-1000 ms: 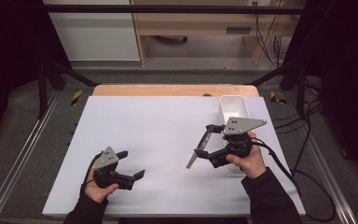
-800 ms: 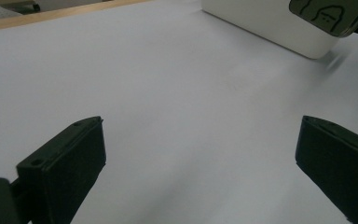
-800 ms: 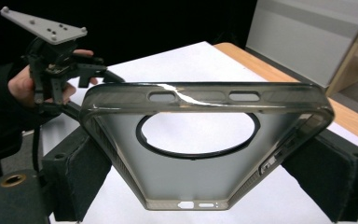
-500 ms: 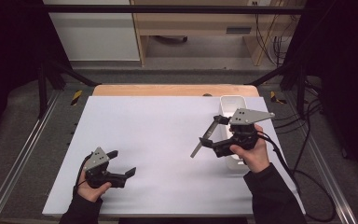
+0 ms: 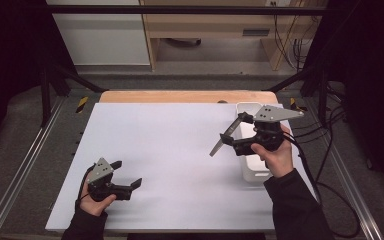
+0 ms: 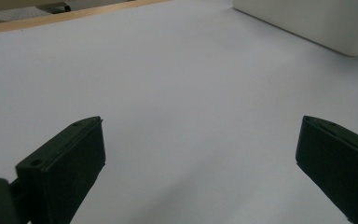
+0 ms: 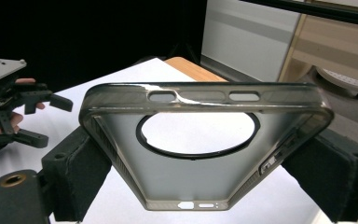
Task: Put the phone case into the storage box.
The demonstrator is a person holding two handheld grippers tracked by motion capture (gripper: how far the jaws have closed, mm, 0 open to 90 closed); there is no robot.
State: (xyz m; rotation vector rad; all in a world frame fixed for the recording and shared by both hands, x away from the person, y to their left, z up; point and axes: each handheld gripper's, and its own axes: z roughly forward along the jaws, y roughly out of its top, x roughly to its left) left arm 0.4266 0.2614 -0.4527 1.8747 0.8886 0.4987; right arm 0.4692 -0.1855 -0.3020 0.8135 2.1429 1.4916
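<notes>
Covering wooden table [image 5: 180, 96]: white sheet [image 5: 170, 145]; dark room beyond

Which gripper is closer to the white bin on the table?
Right. The right gripper, holding a phone case, hangs just above the white bin. The left gripper is open at the table's near left, far from it.

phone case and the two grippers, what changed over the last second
The right gripper, shut on the phone case, lifted it up and back over the white bin. The left gripper, jaws open and empty, drew back toward the table's near left corner. The bin stayed put.
</notes>
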